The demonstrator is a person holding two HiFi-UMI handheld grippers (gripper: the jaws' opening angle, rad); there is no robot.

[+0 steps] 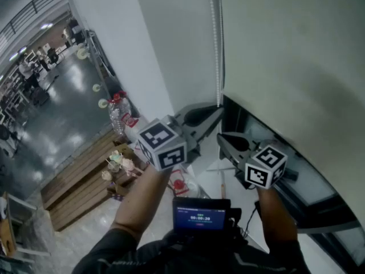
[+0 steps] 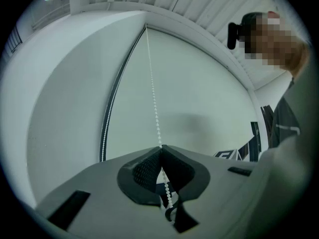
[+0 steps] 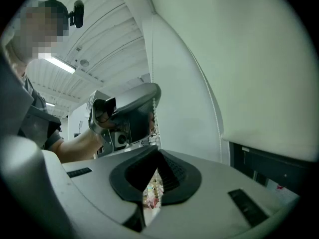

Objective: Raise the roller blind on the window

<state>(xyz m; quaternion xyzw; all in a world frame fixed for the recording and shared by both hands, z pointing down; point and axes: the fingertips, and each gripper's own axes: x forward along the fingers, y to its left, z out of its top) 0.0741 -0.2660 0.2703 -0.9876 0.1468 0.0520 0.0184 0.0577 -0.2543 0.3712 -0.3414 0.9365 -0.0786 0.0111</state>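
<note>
The pale roller blind hangs over the window at the right, its lower edge slanting above dark glass. Its white bead chain drops along the blind's left edge. My left gripper reaches up to the chain. In the left gripper view the bead chain runs down into the left gripper, whose tips are pinched on it, and loose beads trail on between the jaws. My right gripper sits just below and to the right, shut on nothing; the right gripper points up at the blind.
A white wall stands left of the chain. Below are a large water bottle, wooden pallets with small items, and a chest-mounted screen. An open hall floor stretches away at the far left.
</note>
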